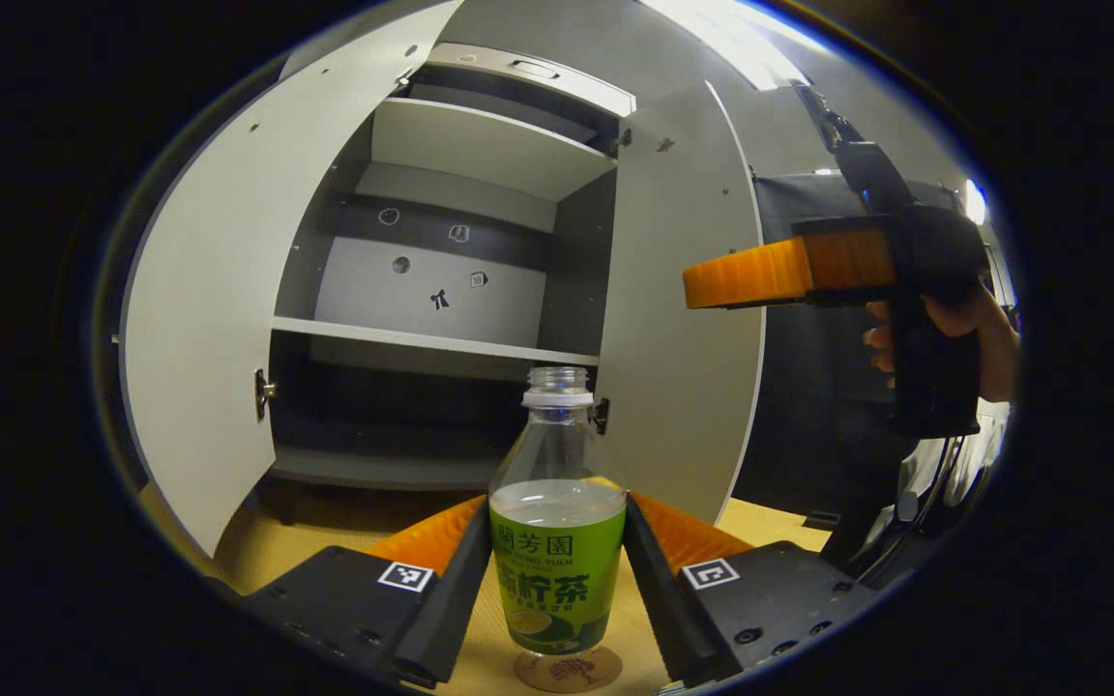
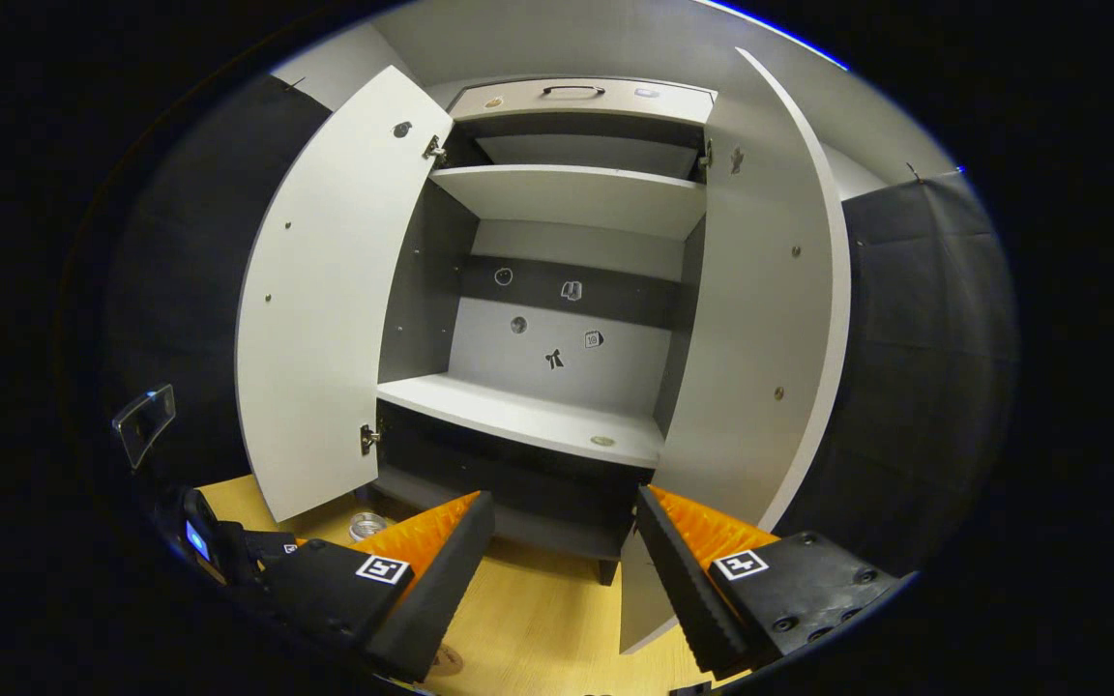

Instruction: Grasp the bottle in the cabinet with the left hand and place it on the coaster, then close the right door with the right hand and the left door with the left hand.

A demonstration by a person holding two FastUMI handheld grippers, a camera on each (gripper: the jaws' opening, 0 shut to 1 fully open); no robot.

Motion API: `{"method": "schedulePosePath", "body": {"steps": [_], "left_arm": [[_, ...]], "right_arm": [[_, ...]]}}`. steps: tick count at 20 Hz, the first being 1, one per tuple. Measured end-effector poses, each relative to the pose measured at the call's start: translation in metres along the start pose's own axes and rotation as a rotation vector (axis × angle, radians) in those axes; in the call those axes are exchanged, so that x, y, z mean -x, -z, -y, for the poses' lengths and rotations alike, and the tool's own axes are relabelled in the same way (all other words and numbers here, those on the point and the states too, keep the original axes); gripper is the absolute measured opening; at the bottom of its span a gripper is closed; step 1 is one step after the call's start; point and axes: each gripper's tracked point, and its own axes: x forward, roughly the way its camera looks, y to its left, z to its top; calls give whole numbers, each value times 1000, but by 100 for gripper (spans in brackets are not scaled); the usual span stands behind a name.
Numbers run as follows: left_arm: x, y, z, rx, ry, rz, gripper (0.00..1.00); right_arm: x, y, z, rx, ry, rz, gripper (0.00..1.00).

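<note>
- Left gripper [image 1: 558, 556]: the bottle [image 1: 557, 541] sits between its two fingers, upright, long axis vertical, neck and white collar toward the cabinet [image 1: 441, 290]. Fingers look pressed to the label on both sides, so I read it as clamped on the bottle; contact at the pads is hard to confirm under the fisheye.
- The bottle's base sits on the round coaster [image 1: 567, 670], or just above it; the last gap can't be judged from this angle. The coaster lies on the wooden worktop [image 1: 267, 551], centred under the bottle.
- Judgement: placing is about done; the next move is to let go and back straight off so the bottle doesn't tip.
- Right gripper [image 2: 562, 570]: fingers spread wide, holding nothing and touching nothing, aimed at the open cabinet front.
- In the left gripper view the right gripper [image 1: 746, 280] hangs high to the right, in a hand [image 1: 944, 329], just in front of the right door's [image 1: 683, 290] outer edge.
- Right door [image 2: 760, 319]: swung open, nearer to the right gripper than anything else. It must be pushed inward, toward the cabinet's centre line.
- Left door [image 1: 199, 319]: also open, well apart from the left gripper, up and to its left.
- Cabinet shelves are bare apart from small stickers on the back panel [image 2: 557, 329].
</note>
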Motion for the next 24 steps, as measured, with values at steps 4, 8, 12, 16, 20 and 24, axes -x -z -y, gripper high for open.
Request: {"method": "schedulePosePath", "body": {"steps": [4,8,12,16,20,24], "left_arm": [[4,33,3,-24,-29,-4,78],[1,52,13,-43,-11,7,78],[5,69,18,-131,-23,2,79],[11,82,30,-119,5,14,78],[9,86,32,-132,0,32,78],[11,87,33,-131,-16,43,79]], "right_arm": [[4,31,-3,-37,-45,-43,98],[8,63,-3,-105,-80,-91,98],[14,85,3,-99,-83,-108,98],[14,99,8,-78,-85,-120,98],[19,113,1,-110,-105,-147,98],[22,115,2,-103,-115,-152,98]]}}
